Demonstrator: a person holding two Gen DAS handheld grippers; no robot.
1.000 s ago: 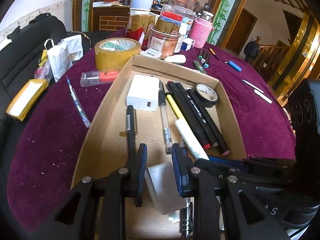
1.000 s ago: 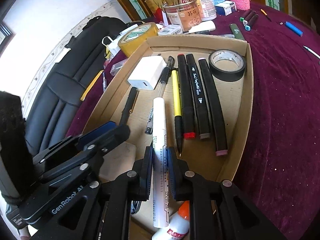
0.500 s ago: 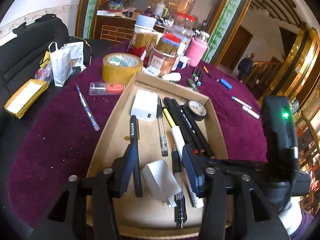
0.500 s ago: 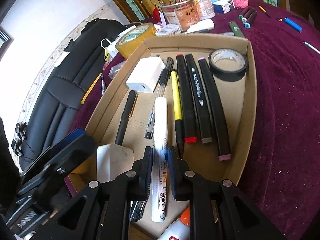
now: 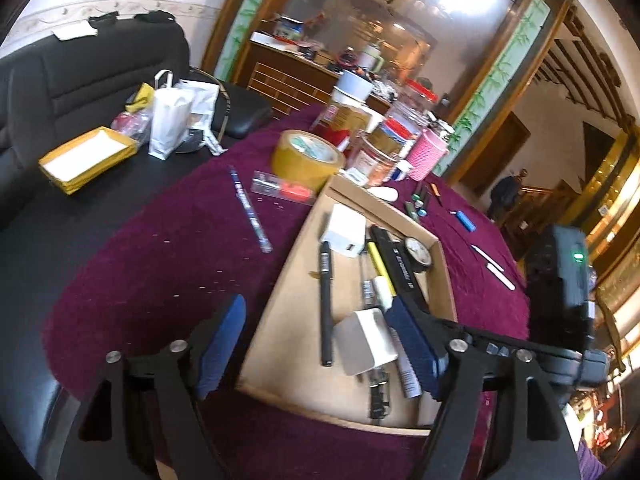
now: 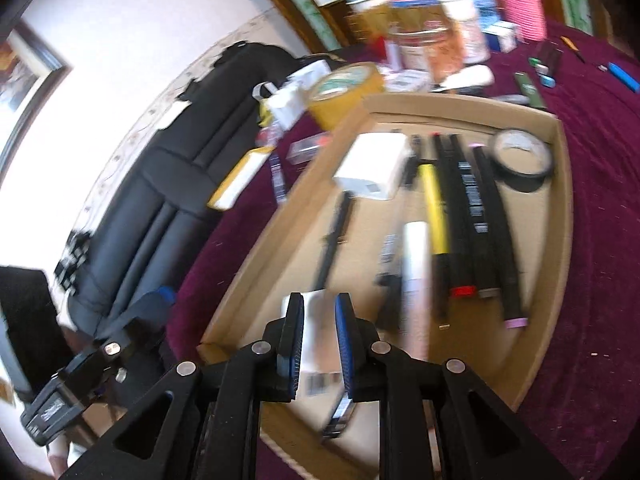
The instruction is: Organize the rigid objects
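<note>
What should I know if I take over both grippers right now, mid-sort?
Left gripper: open; its jaws have just been opening and nothing is between the pads. It hangs over the near left edge of the cardboard tray.
Right gripper: jaws almost closed, nothing visibly clamped.
Done: white block, white marker, black pen and black tape roll lie in the tray.
Left: blue pen, clear case, small markers, blue stick and white sticks lie on the purple cloth; they probably go in next.
</note>
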